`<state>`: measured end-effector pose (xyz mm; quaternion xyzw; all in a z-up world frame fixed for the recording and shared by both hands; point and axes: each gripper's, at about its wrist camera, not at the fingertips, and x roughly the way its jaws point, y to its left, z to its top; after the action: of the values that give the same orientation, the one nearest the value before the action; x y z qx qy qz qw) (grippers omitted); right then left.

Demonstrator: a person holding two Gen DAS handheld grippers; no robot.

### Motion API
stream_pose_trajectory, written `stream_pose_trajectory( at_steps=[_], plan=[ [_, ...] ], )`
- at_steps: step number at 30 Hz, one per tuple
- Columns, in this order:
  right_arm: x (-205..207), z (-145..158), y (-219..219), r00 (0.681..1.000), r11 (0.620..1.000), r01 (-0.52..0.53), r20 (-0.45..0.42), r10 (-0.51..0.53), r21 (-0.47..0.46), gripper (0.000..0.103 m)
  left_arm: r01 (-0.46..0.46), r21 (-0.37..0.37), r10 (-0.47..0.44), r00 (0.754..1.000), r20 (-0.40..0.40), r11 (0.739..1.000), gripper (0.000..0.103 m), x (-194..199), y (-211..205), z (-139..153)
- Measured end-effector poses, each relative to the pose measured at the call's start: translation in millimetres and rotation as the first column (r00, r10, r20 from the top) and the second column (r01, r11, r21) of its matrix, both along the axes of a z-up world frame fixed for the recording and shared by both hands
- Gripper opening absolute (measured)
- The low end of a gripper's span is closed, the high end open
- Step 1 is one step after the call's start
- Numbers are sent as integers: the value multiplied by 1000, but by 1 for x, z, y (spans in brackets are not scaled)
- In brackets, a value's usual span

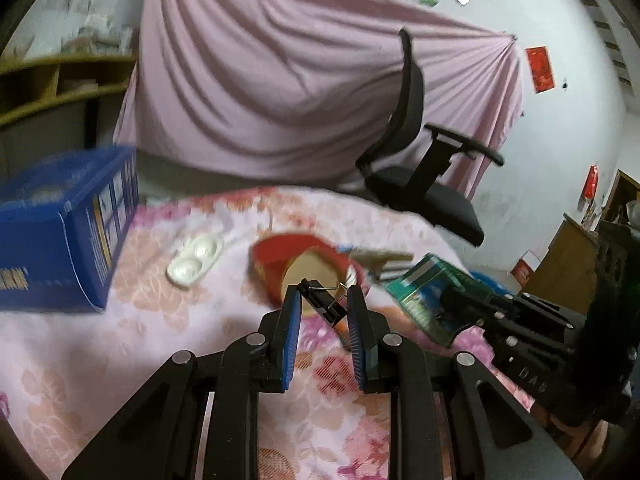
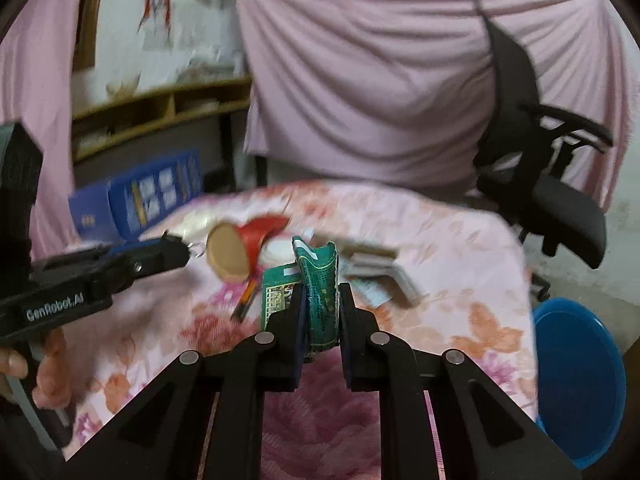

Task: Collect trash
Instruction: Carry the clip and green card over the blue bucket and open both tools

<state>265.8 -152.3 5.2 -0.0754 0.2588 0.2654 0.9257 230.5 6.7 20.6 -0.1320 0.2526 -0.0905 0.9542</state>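
Observation:
In the left wrist view my left gripper (image 1: 323,298) is shut on a small black binder clip (image 1: 326,307), which sits slantwise between the blue pads above the floral cloth (image 1: 120,340). Just beyond it a red paper cup (image 1: 280,264) lies on its side, open mouth toward me. My right gripper (image 2: 322,292) is shut on a crumpled green packet (image 2: 320,280), held upright between the pads. The left wrist view shows the same green packet (image 1: 420,292) at the right. A white plastic blister tray (image 1: 196,260) lies left of the cup.
A blue box (image 1: 60,232) stands at the left edge of the cloth. Grey card scraps (image 2: 380,272) and a pencil-like stick (image 2: 246,300) lie near the cup. A blue bin (image 2: 576,380) sits on the floor at right, and a black office chair (image 2: 540,160) stands behind.

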Motion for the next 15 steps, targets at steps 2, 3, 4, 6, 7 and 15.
stream_pose_trajectory(
  at_steps=[2, 3, 4, 6, 7, 15],
  plan=[
    [-5, 9, -12, 998, 997, 31, 53, -35, 67, 13, -4, 12, 3, 997, 75, 1000, 19, -7, -8, 10],
    [-8, 15, -21, 994, 993, 47, 90, -57, 113, 13, -5, 12, 4, 994, 106, 1000, 19, -9, -11, 15],
    [-10, 20, -27, 990, 989, 57, 116, -74, 139, 13, -6, 13, 5, 991, 135, 1000, 19, -10, -15, 20],
    [-18, 32, -44, 973, 976, 86, 194, -126, 200, 13, -9, 28, 3, 980, 201, 1000, 19, -14, -28, 33],
    [-21, 36, -50, 964, 971, 99, 222, -148, 218, 13, -4, 35, -4, 973, 229, 999, 19, -16, -34, 38],
    [-43, 72, -121, 836, 888, 251, 377, -400, 386, 15, 104, 76, -125, 921, 370, 992, 19, -6, -105, 76]
  ],
)
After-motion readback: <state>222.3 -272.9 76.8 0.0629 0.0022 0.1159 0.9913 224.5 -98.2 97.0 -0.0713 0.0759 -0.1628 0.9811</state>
